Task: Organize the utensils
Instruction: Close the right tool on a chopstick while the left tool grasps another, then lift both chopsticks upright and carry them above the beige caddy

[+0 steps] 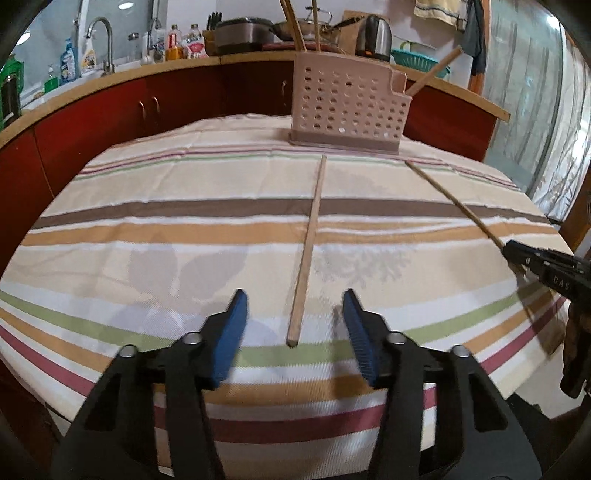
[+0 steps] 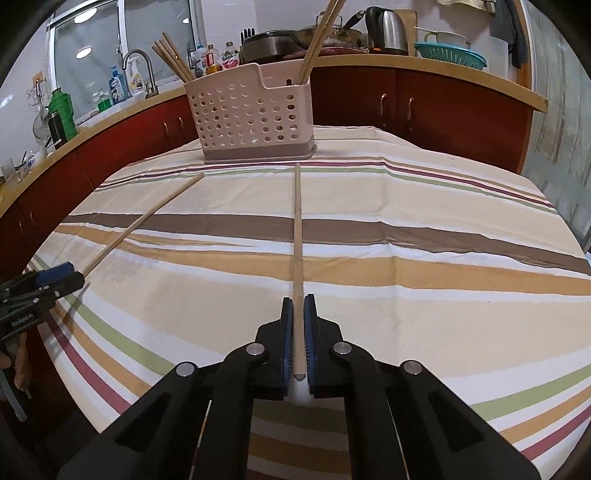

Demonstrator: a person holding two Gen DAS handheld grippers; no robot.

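Observation:
A pink perforated utensil holder [image 1: 345, 107] stands at the far side of the striped table and holds several chopsticks; it also shows in the right wrist view [image 2: 255, 114]. One wooden chopstick [image 1: 308, 251] lies on the cloth, its near end between the open blue pads of my left gripper [image 1: 295, 304], untouched. My right gripper [image 2: 298, 306] is shut on a second chopstick [image 2: 297, 236] that points at the holder. In the left wrist view that chopstick [image 1: 454, 203] runs to the right gripper [image 1: 511, 253]. The left gripper [image 2: 70, 275] shows at the left of the right wrist view, by the first chopstick [image 2: 144, 221].
A striped tablecloth [image 1: 184, 229] covers the table. Behind it runs a counter with red cabinets [image 1: 122, 110], a sink tap [image 1: 103, 37], bottles, pots, a kettle [image 2: 391, 31] and a teal colander [image 2: 450, 55].

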